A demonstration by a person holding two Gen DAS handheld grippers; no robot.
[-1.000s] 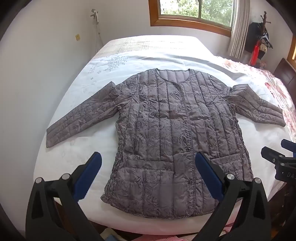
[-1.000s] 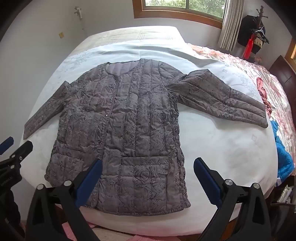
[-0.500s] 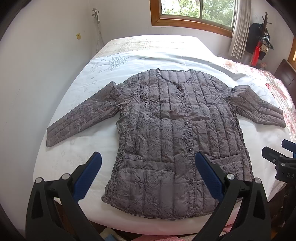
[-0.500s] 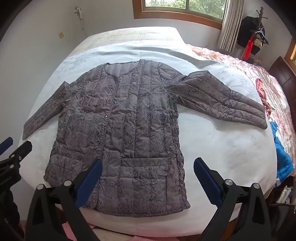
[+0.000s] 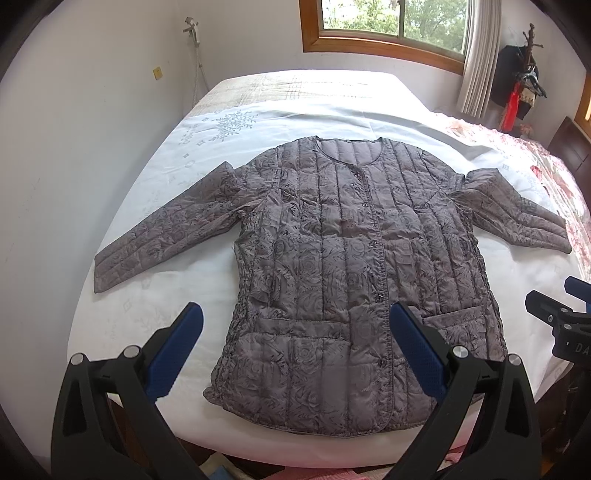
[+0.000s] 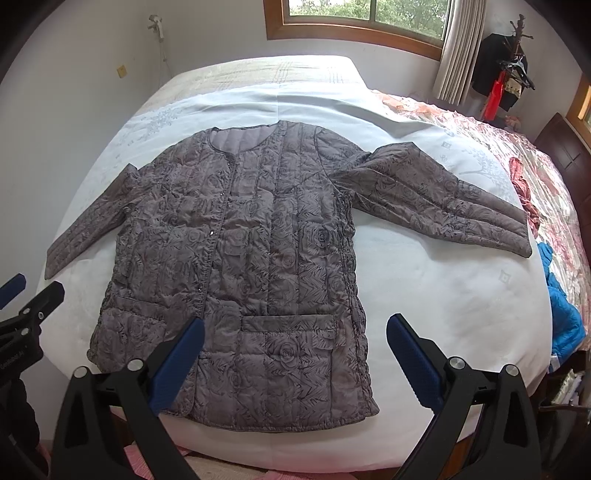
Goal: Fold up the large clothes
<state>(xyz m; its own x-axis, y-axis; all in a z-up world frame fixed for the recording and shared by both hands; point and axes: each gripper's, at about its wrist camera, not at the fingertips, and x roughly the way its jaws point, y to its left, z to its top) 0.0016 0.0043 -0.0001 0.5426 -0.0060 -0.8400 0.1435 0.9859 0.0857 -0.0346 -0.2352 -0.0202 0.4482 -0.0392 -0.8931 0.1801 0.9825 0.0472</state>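
A grey quilted jacket (image 5: 347, 273) (image 6: 251, 258) with a rose pattern lies flat on the white sheet (image 5: 155, 317) (image 6: 436, 295), buttoned, collar away from me, both sleeves spread sideways. My left gripper (image 5: 295, 343) hovers open above the jacket's hem on its left half, holding nothing. My right gripper (image 6: 295, 350) is open too, above the hem's right pocket and empty. In the left wrist view the right gripper's body (image 5: 561, 325) shows at the right edge; the left gripper's body (image 6: 26, 314) shows at the left edge of the right wrist view.
A white wall (image 5: 74, 147) runs along the bed's left side. A pink floral quilt (image 6: 517, 155), a red cloth (image 6: 524, 188) and a blue garment (image 6: 565, 310) lie on the right. A window (image 5: 391, 22) and coat rack (image 5: 524, 74) stand beyond the bed.
Both views have shifted slightly, so the jacket sits a little lower in frame. The jacket itself has not moved and both grippers have stayed open.
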